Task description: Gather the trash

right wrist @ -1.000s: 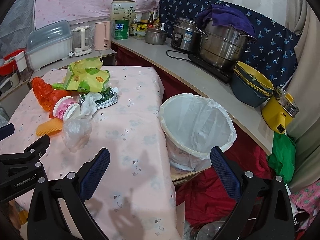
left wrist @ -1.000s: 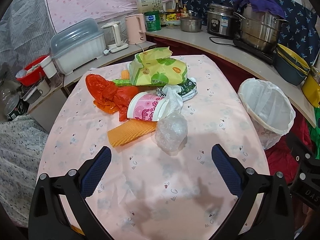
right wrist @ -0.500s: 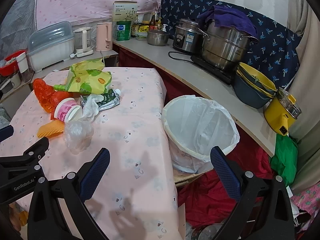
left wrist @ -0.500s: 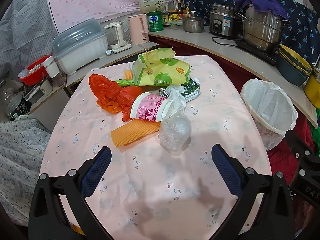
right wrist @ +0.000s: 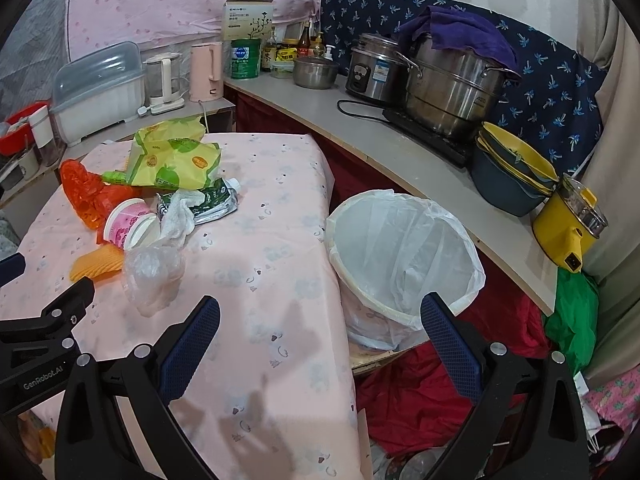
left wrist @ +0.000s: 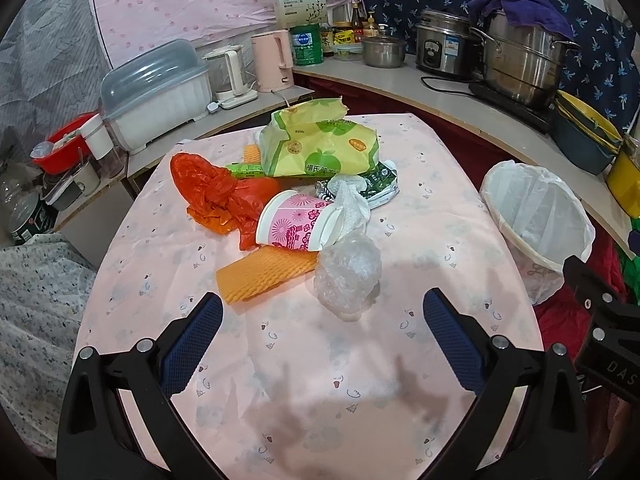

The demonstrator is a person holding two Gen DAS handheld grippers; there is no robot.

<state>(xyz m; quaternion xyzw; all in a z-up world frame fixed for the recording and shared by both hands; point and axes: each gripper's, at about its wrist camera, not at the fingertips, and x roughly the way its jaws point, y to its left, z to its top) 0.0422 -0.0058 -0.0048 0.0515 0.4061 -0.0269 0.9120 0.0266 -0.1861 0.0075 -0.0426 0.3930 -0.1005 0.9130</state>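
While both grippers gape empty, the pink cup (left wrist: 298, 224) lies sideways, mouth rightward.

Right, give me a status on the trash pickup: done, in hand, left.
Done: nothing visible; the white-lined trash bin beside the table looks empty.
In hand: nothing. The left gripper and right gripper are both open above the pink tablecloth.
Left: the whole pile, including the crumpled clear plastic bag, orange foam net, pink paper cup, red plastic bag and yellow-green food bag.
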